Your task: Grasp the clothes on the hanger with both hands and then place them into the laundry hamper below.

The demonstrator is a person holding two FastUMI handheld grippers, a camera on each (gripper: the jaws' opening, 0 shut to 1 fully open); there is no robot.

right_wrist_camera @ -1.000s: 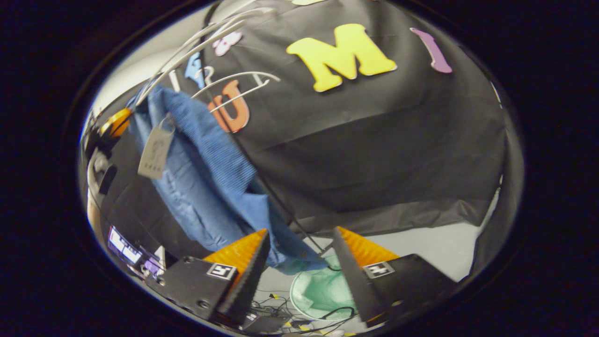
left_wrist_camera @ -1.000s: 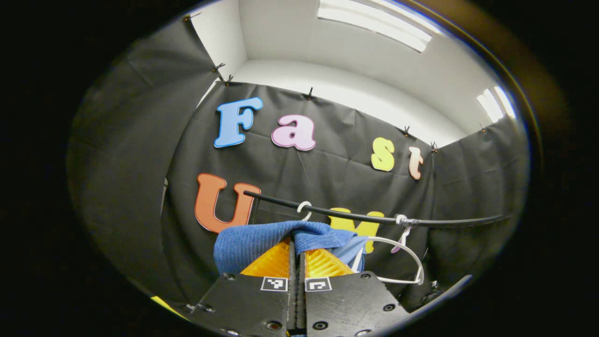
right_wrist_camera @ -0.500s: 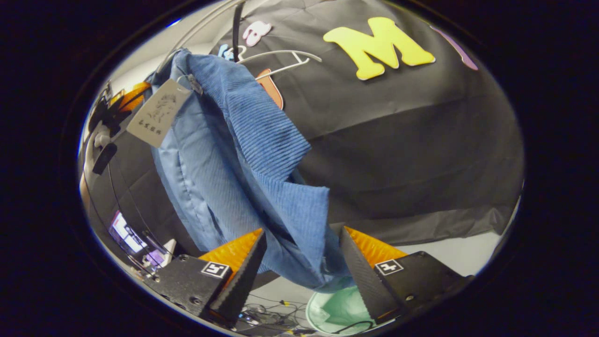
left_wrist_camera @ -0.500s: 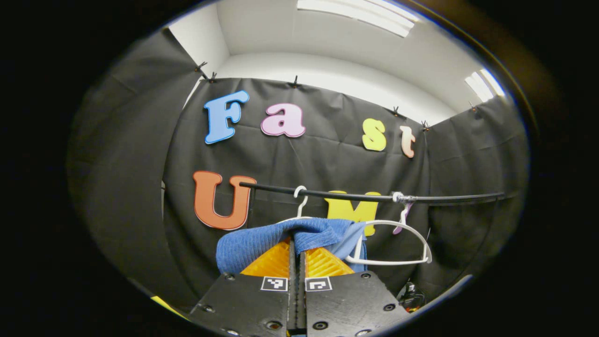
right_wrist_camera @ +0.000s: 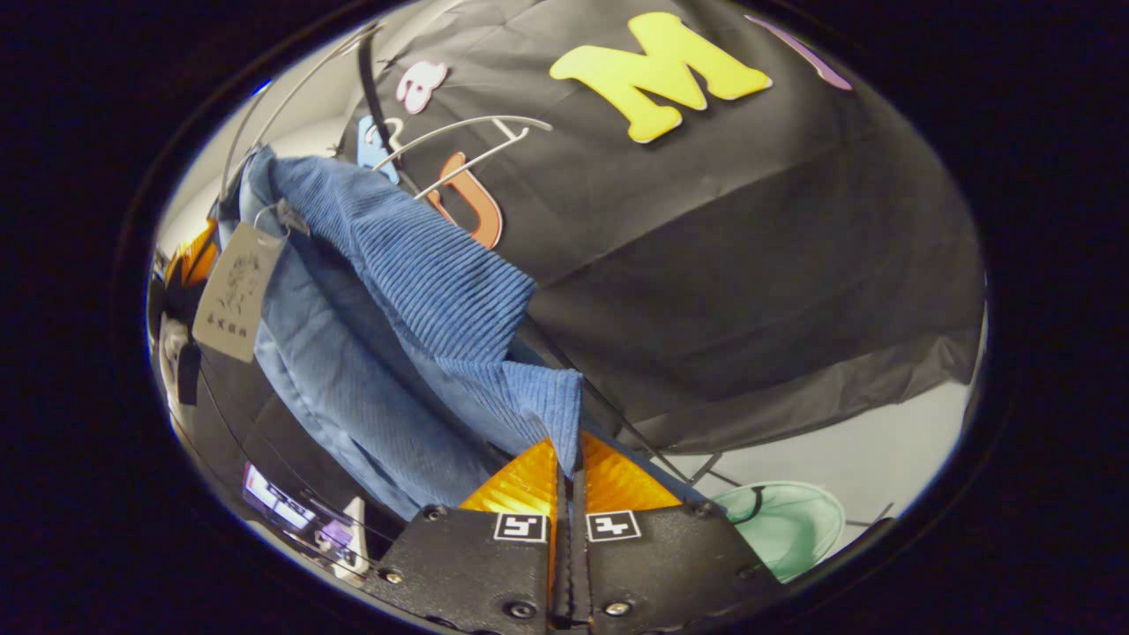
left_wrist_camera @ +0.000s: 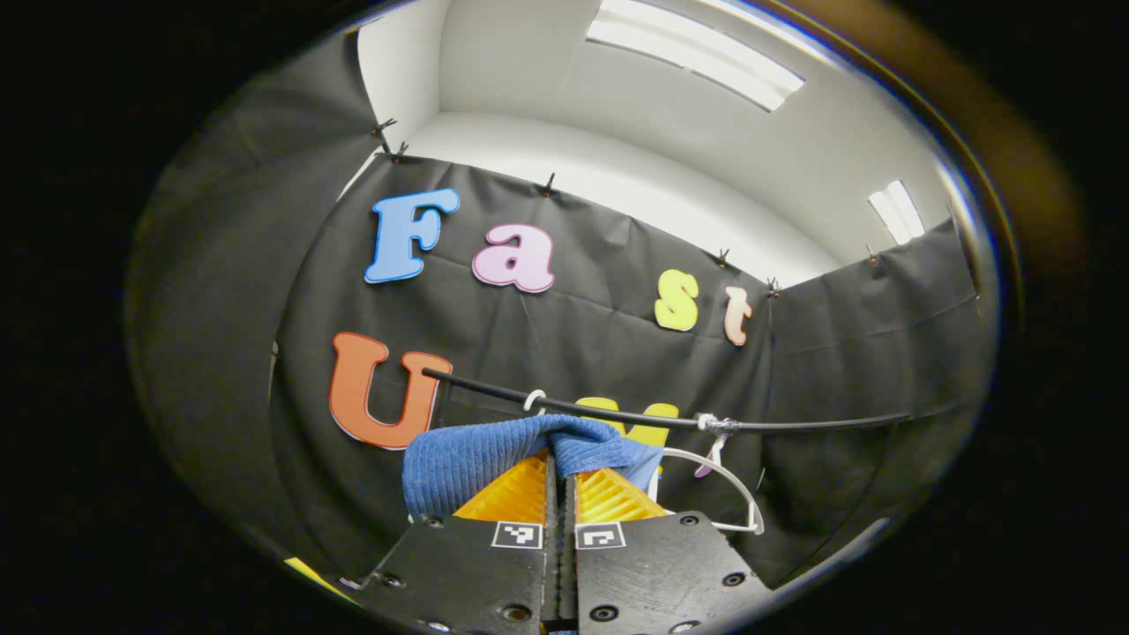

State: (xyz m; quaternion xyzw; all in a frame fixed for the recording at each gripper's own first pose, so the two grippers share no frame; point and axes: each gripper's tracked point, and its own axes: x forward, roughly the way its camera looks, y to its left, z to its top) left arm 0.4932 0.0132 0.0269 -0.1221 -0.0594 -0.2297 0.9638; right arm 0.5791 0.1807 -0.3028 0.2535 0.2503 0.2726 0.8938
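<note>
One blue garment [right_wrist_camera: 397,291], one paper tag [right_wrist_camera: 236,293], two white hangers [left_wrist_camera: 710,481], one black rail [left_wrist_camera: 670,419], one green hamper [right_wrist_camera: 781,525], two grippers [left_wrist_camera: 559,459].

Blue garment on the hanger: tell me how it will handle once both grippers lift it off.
The blue garment is probably floppy: it sags in folds between the left gripper and the right gripper, so expect it to droop. Its ribbed weave likely grips rather than slips. It seems light, though it may snag the white hanger coming off.
</note>
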